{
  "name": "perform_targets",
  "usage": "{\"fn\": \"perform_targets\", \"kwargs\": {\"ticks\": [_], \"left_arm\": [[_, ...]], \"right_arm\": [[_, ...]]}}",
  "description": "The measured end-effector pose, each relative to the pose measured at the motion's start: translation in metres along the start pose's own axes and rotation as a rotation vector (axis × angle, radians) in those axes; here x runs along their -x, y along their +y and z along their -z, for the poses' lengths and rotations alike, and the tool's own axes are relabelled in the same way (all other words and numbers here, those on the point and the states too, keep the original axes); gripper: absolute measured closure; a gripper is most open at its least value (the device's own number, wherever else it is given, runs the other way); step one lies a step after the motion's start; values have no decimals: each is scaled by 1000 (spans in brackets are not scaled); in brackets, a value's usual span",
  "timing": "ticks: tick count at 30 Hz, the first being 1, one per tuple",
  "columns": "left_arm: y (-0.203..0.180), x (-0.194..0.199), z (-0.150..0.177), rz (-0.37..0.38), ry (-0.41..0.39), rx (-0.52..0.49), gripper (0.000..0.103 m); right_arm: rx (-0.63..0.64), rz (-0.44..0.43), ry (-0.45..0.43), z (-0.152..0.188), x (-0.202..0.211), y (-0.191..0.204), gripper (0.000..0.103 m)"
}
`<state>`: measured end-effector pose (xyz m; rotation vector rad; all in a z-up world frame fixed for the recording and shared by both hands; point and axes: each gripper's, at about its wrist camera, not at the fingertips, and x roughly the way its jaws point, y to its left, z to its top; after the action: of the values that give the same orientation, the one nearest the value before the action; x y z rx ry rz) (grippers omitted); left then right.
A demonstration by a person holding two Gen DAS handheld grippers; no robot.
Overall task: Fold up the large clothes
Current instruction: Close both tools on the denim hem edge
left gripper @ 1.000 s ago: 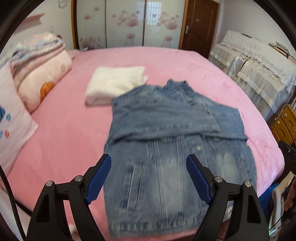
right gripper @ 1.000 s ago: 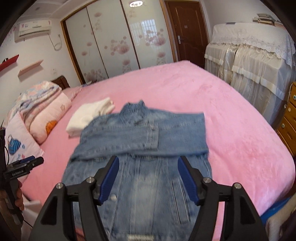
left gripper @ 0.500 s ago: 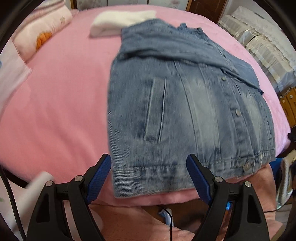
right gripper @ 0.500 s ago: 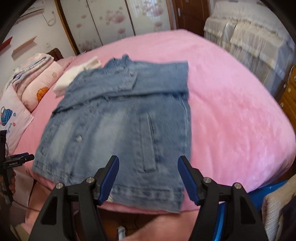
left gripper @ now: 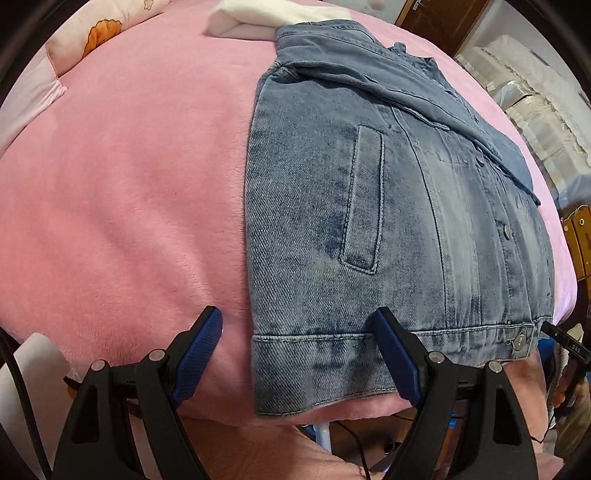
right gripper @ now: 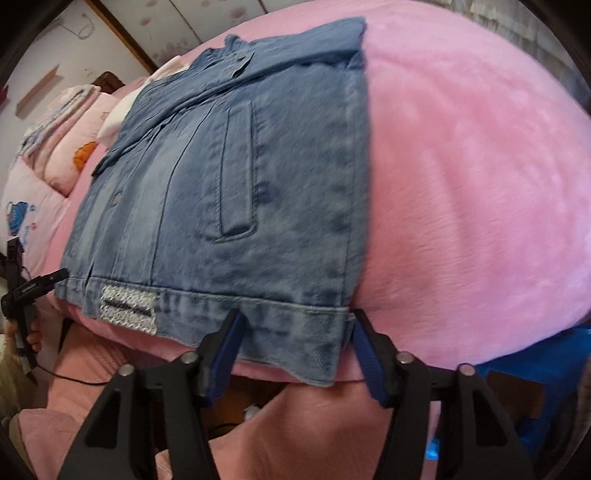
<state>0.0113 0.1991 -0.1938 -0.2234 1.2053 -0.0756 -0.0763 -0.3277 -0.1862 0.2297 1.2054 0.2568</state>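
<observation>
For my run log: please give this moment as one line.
stage: reaching hem | denim jacket: flat on bed | left gripper: open | right gripper: closing

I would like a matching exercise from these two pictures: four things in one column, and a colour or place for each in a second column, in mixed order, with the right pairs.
Things
1. denim jacket
2. bed cover
3. folded white cloth
4. pillow

Descriptions
A. pink and plush, under everything
B. beyond the jacket's collar end
C. blue, hem at the near bed edge
D. has an orange print

Pairs: 1-C, 2-A, 3-B, 4-D
</observation>
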Motion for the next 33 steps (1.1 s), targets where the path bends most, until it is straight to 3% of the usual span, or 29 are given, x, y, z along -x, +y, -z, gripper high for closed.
{"fn": "perform_targets", "kwargs": {"ticks": [4, 10, 15, 19, 20, 22, 24, 26, 29, 33], "left_arm": [[0, -1, 0, 4, 0, 4, 21], [6, -3, 0, 22, 0, 19, 20], [5, -10, 2, 34, 2, 14, 9], [-11, -19, 4, -5, 20, -50, 5], [-14, -19, 4, -15, 24, -64, 10], [-22, -18, 2, 18, 36, -77, 32], [-30, -14, 0, 39, 45, -88, 62], [-37, -12, -4, 44, 49, -82, 85], [-35, -8, -12, 79, 72, 5, 90], [-21, 17, -25, 271, 53, 161, 91]], "right_arm": [[23, -14, 0, 1, 1, 3, 54], [-34, -56, 18, 1, -4, -9, 53], [-51, -74, 18, 2, -6, -13, 52], [-25, -38, 17, 3, -7, -7, 53], [-13, -24, 18, 3, -7, -3, 55], [22, 15, 20, 3, -7, 7, 58], [50, 46, 20, 3, -7, 14, 64], [74, 67, 19, 1, -4, 20, 72], [69, 84, 17, -2, 2, 23, 78], [25, 43, -24, -10, 24, 17, 85]]}}
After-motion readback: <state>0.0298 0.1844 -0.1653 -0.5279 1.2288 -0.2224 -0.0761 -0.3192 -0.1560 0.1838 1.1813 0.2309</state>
